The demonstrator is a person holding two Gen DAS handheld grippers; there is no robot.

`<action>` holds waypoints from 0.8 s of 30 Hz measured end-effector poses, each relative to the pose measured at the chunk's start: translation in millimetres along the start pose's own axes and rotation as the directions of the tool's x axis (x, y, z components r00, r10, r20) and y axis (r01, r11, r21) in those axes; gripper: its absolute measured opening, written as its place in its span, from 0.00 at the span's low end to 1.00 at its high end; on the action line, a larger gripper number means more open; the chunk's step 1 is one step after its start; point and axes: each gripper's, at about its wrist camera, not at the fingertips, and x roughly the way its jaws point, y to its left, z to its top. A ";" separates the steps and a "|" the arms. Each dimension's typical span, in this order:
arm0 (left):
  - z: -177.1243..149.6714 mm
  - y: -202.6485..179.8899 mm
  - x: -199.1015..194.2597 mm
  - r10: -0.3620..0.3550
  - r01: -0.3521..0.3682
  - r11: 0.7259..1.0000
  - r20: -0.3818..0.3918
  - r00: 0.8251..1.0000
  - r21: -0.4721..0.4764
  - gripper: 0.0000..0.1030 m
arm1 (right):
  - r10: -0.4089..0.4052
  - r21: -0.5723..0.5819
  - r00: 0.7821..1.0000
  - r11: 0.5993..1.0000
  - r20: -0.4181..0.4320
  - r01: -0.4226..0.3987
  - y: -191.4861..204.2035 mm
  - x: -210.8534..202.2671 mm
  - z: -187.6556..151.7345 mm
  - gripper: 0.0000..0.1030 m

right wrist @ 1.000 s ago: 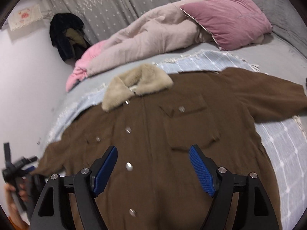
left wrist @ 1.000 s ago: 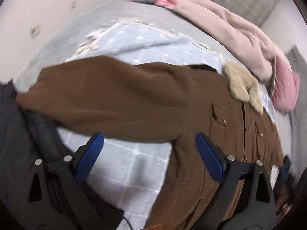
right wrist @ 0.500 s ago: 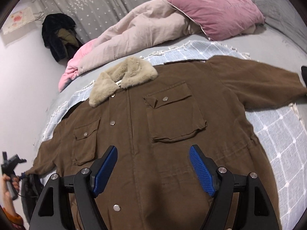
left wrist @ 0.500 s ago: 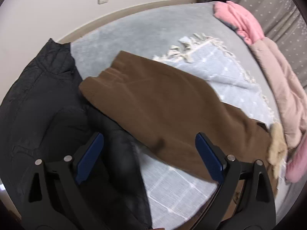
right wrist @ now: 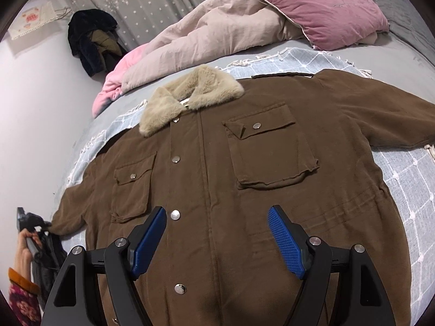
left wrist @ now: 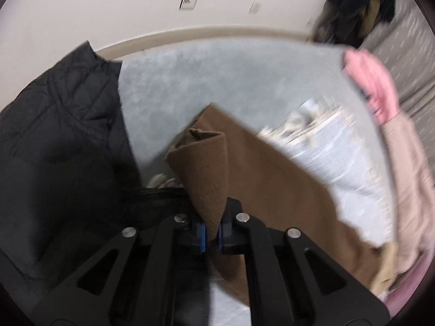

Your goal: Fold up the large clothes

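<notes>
- Grey bed (right wrist: 407,46) under a checked blanket (right wrist: 402,179) – brown coat (right wrist: 217,163) spread flat.
- Left gripper (left wrist: 210,235): jaws just closed, pinching the coat's sleeve cuff (left wrist: 202,160), which rises toward 12 o'clock.
- Right gripper (right wrist: 217,240): jaws wide, empty – coat front lies between them.

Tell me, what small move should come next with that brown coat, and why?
Probably lift the sleeve end and carry it across onto the coat's front. The left claw has just closed and pinches that brown cloth, while the coat lies spread flat and buttoned on the bed. The right claw hovers open over the front, holding nothing.
</notes>
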 end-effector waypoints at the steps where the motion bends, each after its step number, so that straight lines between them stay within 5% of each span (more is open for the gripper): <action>1: -1.4 -9.3 -15.7 -0.039 0.037 0.999 0.053 0.998 0.038 0.06 | -0.002 0.001 1.000 1.000 -0.001 0.002 -0.5 0.6 -0.1 0.76; 4: -12.7 -40.6 -63.9 -0.152 0.120 0.977 0.185 0.971 0.175 0.06 | 0.001 0.013 1.000 1.000 0.001 -0.001 -3.2 0.6 0.8 0.76; 6: -25.5 -66.1 -103.1 -0.275 0.204 0.939 0.247 0.929 0.279 0.06 | 0.005 0.021 1.000 1.000 0.003 -0.005 -4.3 -0.6 0.9 0.76; 11: -72.9 -137.7 -185.0 -0.528 0.347 0.779 0.247 0.812 0.522 0.06 | 0.009 0.020 1.000 1.000 0.011 -0.010 -4.4 -3.2 0.9 0.76; 14: -116.2 -183.0 -220.0 -0.640 0.420 0.649 0.156 0.752 0.635 0.06 | 0.013 0.026 1.000 1.000 0.009 -0.014 -5.3 -3.0 0.9 0.76; 16: -140.5 -206.3 -230.3 -0.679 0.457 0.574 0.083 0.730 0.679 0.06 | 0.017 0.030 1.000 0.999 0.010 -0.018 -6.3 -3.2 1.0 0.76; 18: -175.1 -235.7 -235.6 -0.711 0.520 0.443 -0.066 0.700 0.730 0.07 | 0.020 0.031 1.000 0.999 0.010 -0.020 -7.3 -3.0 1.0 0.76; 19: -191.0 -247.4 -234.7 -0.715 0.562 0.356 -0.169 0.678 0.747 0.09 | 0.019 0.032 1.000 0.999 0.011 -0.020 -7.8 -3.0 1.0 0.76; 20: -212.2 -263.9 -231.4 -0.695 0.640 0.222 -0.341 0.633 0.736 0.11 | 0.019 0.033 1.000 0.999 0.012 -0.019 -8.4 -3.1 0.8 0.76; 22: -232.2 -272.7 -229.2 -0.666 0.683 0.149 -0.438 0.603 0.715 0.23 | 0.022 0.041 1.000 0.999 0.017 -0.023 -11.2 -3.7 1.6 0.76; 23: -235.4 -272.9 -229.2 -0.668 0.688 0.137 -0.447 0.596 0.713 0.31 | 0.026 0.046 0.999 0.999 0.021 -0.026 -12.8 -4.1 2.0 0.76; 24: -235.6 -270.3 -230.0 -0.678 0.690 0.136 -0.441 0.588 0.711 0.50 | 0.030 0.051 0.999 0.998 0.024 -0.031 -14.7 -4.7 2.3 0.76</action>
